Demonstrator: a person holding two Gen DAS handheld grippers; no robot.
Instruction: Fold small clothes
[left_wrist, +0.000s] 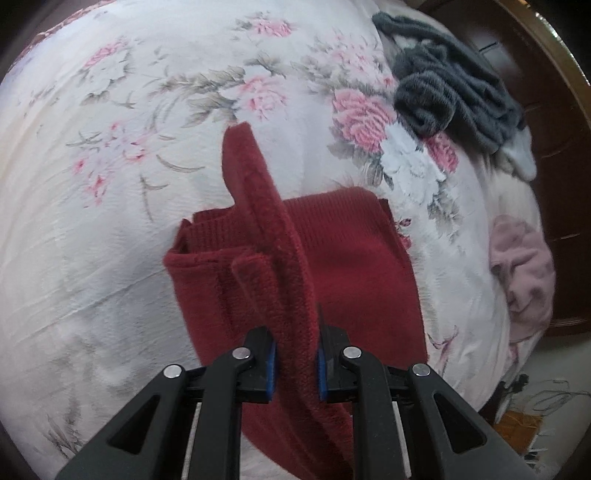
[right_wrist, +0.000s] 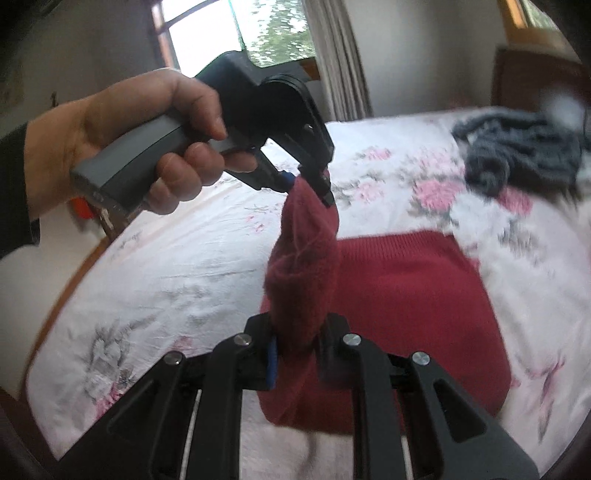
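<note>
Gripping a lifted strip of a dark red knit garment (left_wrist: 354, 266), the left gripper (left_wrist: 295, 362) has its fingers closed on the fabric, blue pads pressing either side. In the right wrist view, the right gripper (right_wrist: 295, 354) pinches the same raised fold nearly closed at six o'clock, while the left gripper (right_wrist: 314, 184), held by a person's hand (right_wrist: 147, 147) at ten o'clock, clamps its far end. The rest of the garment lies flat on a floral bedsheet (left_wrist: 110, 184). A grey knit pile (left_wrist: 454, 88) sits at two o'clock in the left wrist view, a pale pink cloth (left_wrist: 524, 273) at three o'clock.
</note>
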